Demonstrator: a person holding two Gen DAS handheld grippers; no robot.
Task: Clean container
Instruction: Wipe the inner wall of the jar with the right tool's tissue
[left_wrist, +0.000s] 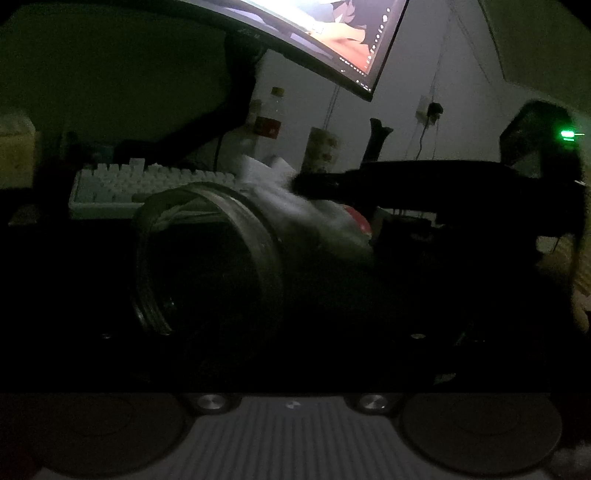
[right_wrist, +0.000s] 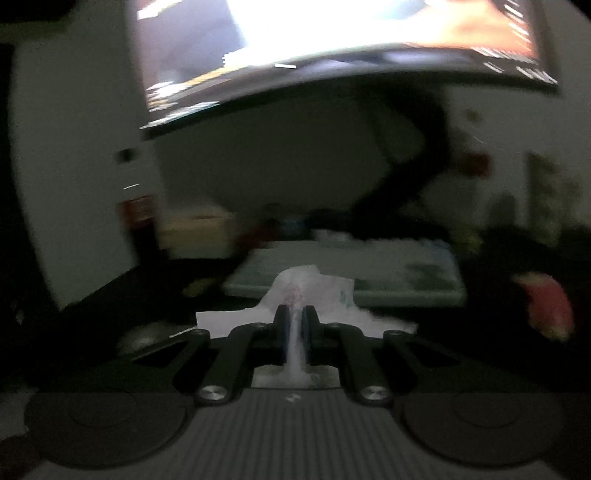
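The frames are very dark. In the left wrist view a glass container (left_wrist: 221, 258) lies on its side, its threaded mouth (left_wrist: 155, 258) turned left toward the camera. It fills the space between the wide-set jaws of my left gripper (left_wrist: 258, 291), whose fingers are lost in the dark, so contact cannot be seen. From the right, my right gripper (left_wrist: 310, 182) reaches over with a white tissue (left_wrist: 291, 203) laid on the container's upper side. In the right wrist view that gripper (right_wrist: 295, 308) is shut on the crumpled tissue (right_wrist: 317, 291).
A lit curved monitor (left_wrist: 332, 33) hangs above the desk. Behind the container lie a white keyboard (left_wrist: 147, 181), a bottle (left_wrist: 269, 118) and a patterned cup (left_wrist: 321, 151). A red object (left_wrist: 360, 218) sits to the right, and cables run down the wall (left_wrist: 424, 122).
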